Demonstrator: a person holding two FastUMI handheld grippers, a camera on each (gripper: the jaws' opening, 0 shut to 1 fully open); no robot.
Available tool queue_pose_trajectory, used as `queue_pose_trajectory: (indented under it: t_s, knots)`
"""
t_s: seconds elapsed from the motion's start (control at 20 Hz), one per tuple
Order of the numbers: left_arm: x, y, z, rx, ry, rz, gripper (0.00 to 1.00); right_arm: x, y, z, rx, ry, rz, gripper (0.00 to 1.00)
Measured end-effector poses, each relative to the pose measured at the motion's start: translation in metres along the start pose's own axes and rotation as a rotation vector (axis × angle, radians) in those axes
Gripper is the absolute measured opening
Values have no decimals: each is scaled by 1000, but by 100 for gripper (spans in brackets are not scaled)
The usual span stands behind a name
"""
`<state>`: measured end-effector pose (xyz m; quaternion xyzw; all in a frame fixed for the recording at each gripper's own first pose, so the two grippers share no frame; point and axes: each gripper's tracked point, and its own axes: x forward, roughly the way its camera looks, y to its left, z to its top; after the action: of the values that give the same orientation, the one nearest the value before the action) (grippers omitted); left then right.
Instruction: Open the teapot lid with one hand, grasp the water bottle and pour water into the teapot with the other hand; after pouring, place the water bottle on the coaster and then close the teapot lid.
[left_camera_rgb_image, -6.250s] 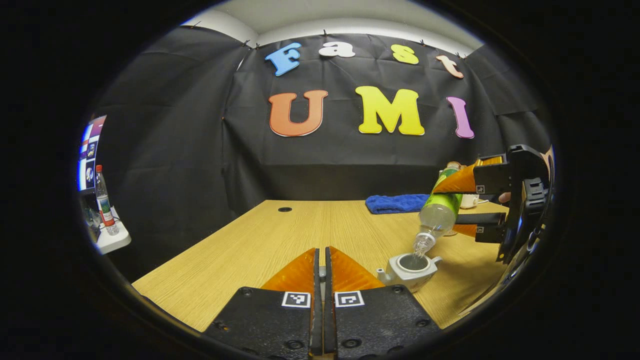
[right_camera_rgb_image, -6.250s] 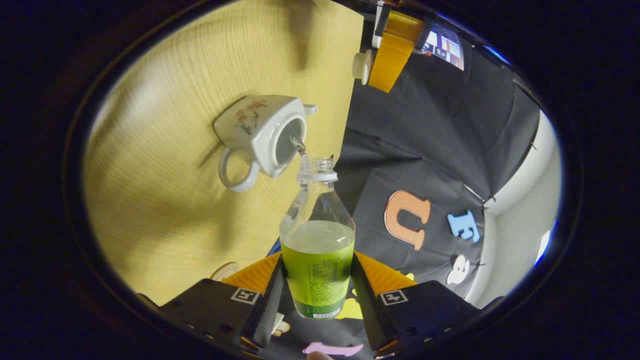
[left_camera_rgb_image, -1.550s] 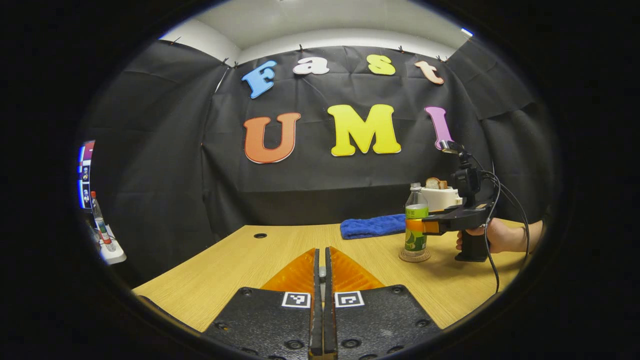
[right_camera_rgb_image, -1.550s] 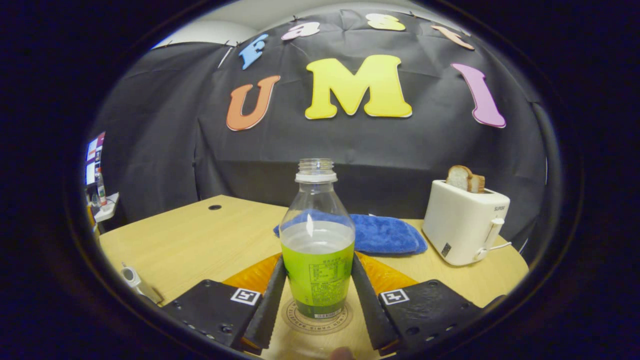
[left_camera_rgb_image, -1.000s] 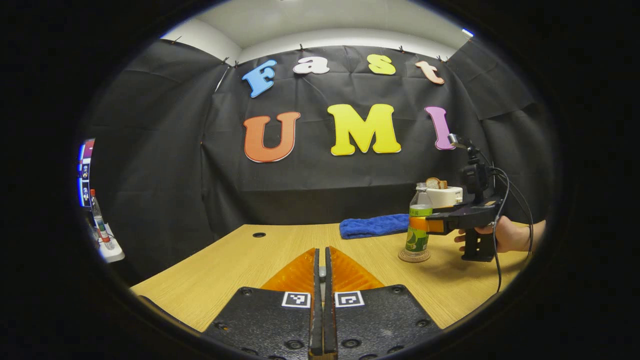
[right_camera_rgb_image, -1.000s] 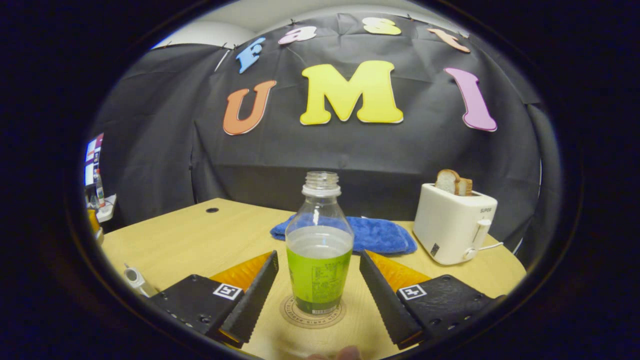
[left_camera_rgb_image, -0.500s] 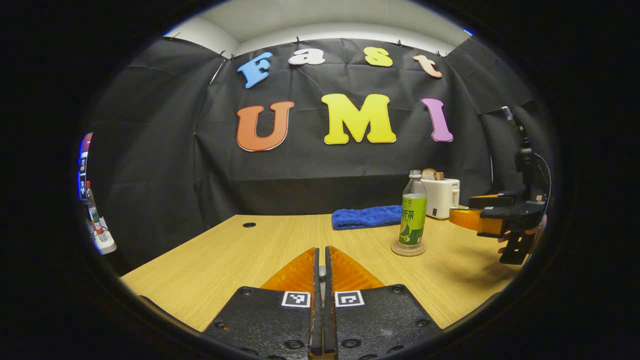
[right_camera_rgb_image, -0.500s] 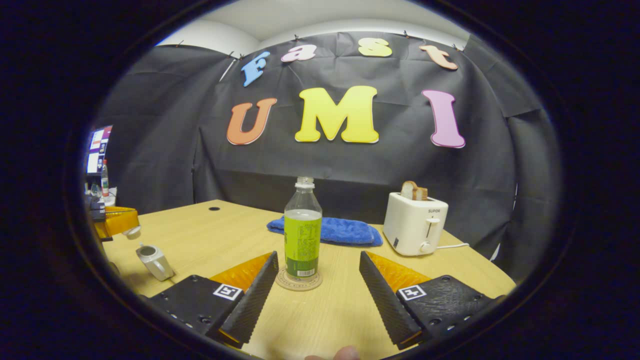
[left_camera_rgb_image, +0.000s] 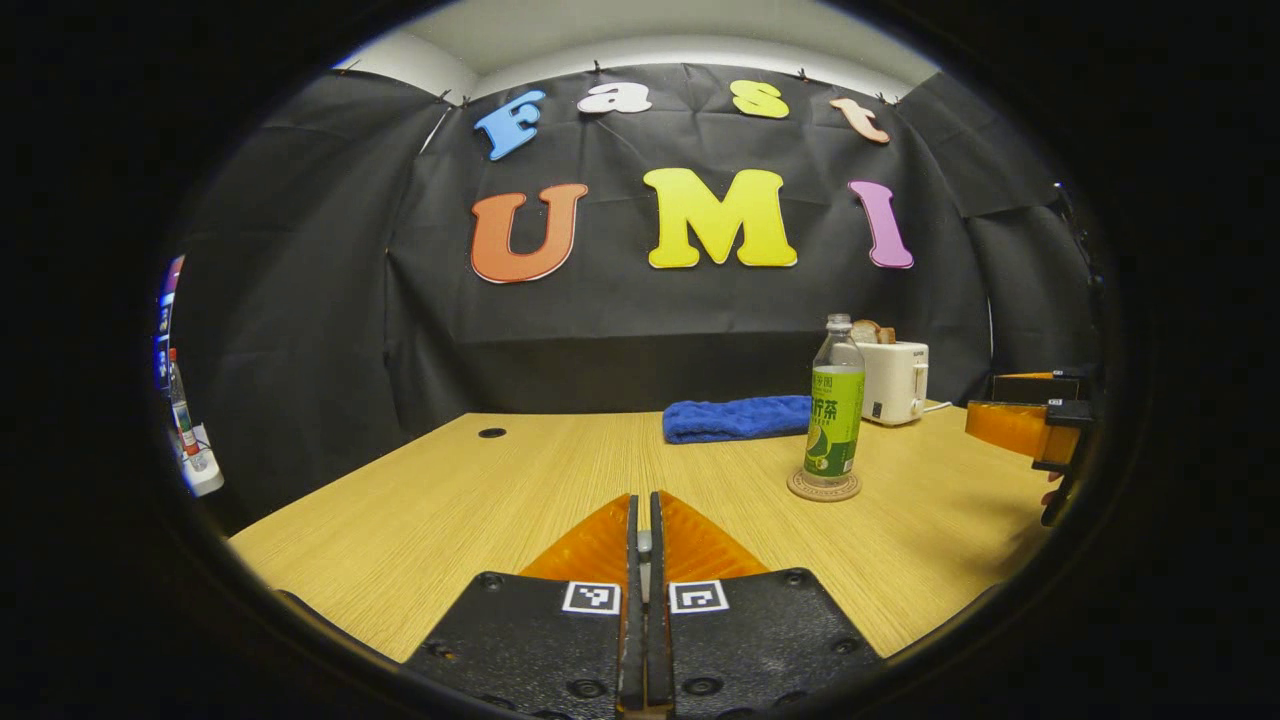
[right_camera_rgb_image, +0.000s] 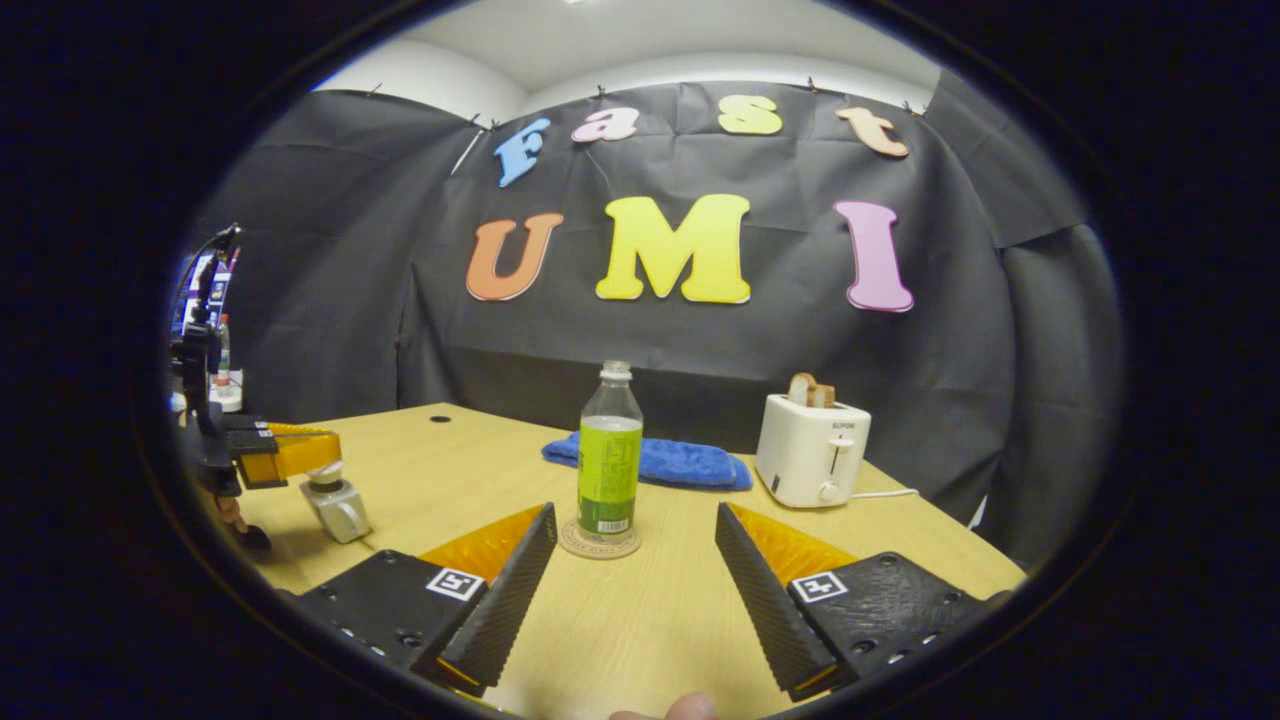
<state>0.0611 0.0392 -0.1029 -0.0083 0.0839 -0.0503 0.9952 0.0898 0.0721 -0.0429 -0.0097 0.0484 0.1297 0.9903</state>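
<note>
The desk (right_camera_rgb_image: 640, 610) carries everything, and at its back edge lie a blue towel (right_camera_rgb_image: 665, 460) and a white toaster (right_camera_rgb_image: 812, 452) with bread in its slot, both well clear of the work. The water bottle (right_camera_rgb_image: 609, 450) stands upright on the round coaster (right_camera_rgb_image: 599, 541), uncapped and part full — set there, I judge, because pouring is done. The right tool (right_camera_rgb_image: 632, 570) sits back from it with its 2 fingers wide apart and touching nothing, so the bottle is free. Near the desk's left edge in the right gripper view, the left tool (right_camera_rgb_image: 322, 458) holds the small teapot lid (right_camera_rgb_image: 325, 473) clamped between its fingers just above the white teapot (right_camera_rgb_image: 340, 510), lined up, it seems, to close the pot — the last step.
</note>
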Motion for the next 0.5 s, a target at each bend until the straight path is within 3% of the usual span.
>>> queue_pose_trajectory:
  t_s: [0.5]
  knots:
    - [2,3,-8,-21,11,10,4,-2,0,-10,14,14,-1,93]
